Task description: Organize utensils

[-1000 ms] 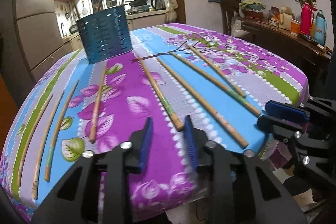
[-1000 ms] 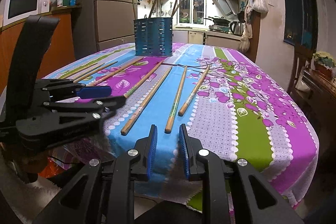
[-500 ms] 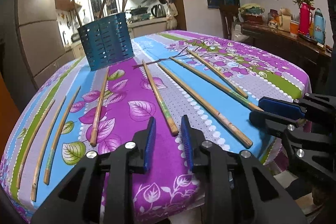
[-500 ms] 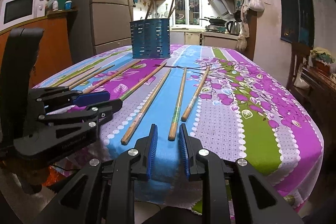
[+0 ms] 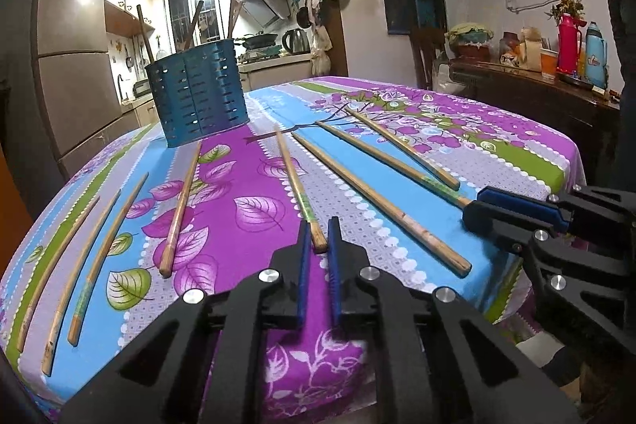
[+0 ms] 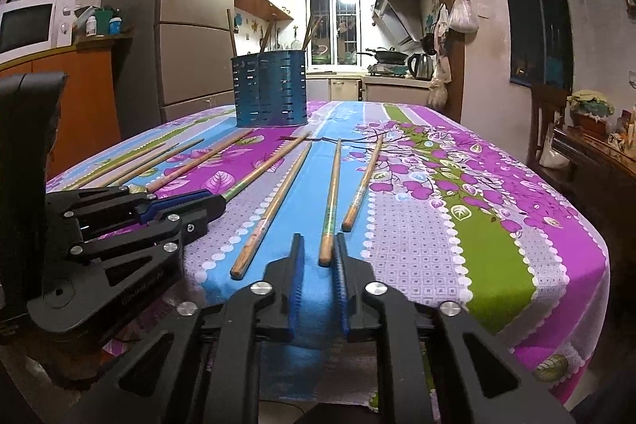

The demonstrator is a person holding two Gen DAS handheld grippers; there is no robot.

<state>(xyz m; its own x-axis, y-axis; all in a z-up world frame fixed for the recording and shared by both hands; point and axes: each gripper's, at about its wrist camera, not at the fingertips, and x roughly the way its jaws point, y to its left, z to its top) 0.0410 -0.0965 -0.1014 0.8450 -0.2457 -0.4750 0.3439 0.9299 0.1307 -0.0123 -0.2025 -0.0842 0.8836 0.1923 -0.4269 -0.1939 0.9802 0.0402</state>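
Several wooden chopsticks lie in a fan on the flowered tablecloth (image 5: 246, 185). A blue slotted utensil holder (image 5: 198, 94) (image 6: 270, 90) stands at the table's far side with a few sticks in it. My left gripper (image 5: 318, 227) is closing its blue pads on the near end of a green-banded chopstick (image 5: 294, 181). In the right wrist view the left gripper (image 6: 216, 203) shows at the left with that stick entering its jaws. My right gripper (image 6: 318, 245) (image 5: 475, 205) is closing on the near end of another chopstick (image 6: 333, 193).
Other chopsticks lie loose to either side, three thin ones (image 5: 91, 245) near the left edge. A dark sideboard (image 5: 536, 86) with flasks stands to the right, a fridge (image 6: 187, 38) and a microwave (image 6: 31, 22) to the left. The kitchen counter is behind the holder.
Both grippers' jaws have narrowed from a wider gap down onto the chopstick ends. Both have edged forward over the table's front edge. The chopsticks have not shifted.
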